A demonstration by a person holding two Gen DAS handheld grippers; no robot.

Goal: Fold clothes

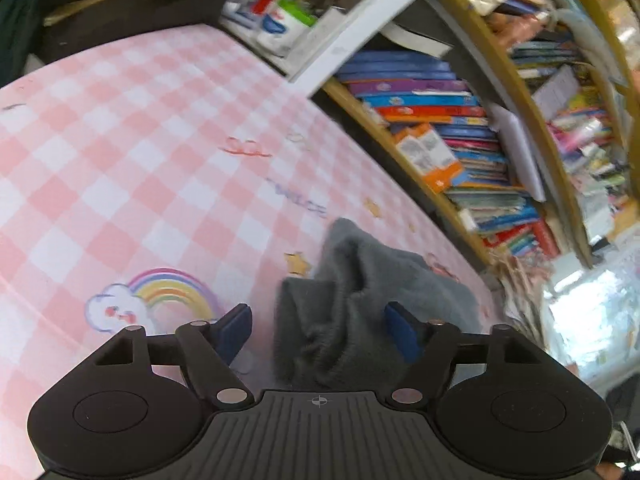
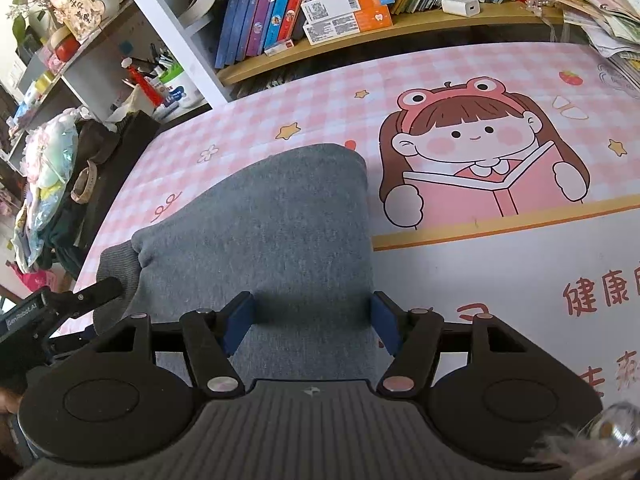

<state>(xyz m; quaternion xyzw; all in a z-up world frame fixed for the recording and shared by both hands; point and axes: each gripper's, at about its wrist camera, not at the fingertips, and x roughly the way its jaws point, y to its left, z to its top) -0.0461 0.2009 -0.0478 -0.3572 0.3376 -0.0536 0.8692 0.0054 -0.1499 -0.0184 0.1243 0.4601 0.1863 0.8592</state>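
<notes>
The left wrist view smears the bookshelf (image 1: 472, 128) at its right, so no spine can be read. The grey garment (image 2: 272, 232) runs under the right gripper (image 2: 314, 322), its near end hidden. The red writing (image 2: 600, 300) on the mat (image 2: 500, 276) is cut off by the right edge.

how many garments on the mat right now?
1: a grey garment lying on the pink checked mat, under both open grippers, left and right. Nothing else visible.

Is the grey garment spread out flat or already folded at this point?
Folded, at least partly: the grey garment lies as a narrow doubled bundle with a rounded far edge; a ribbed cuff sticks out at one side.
</notes>
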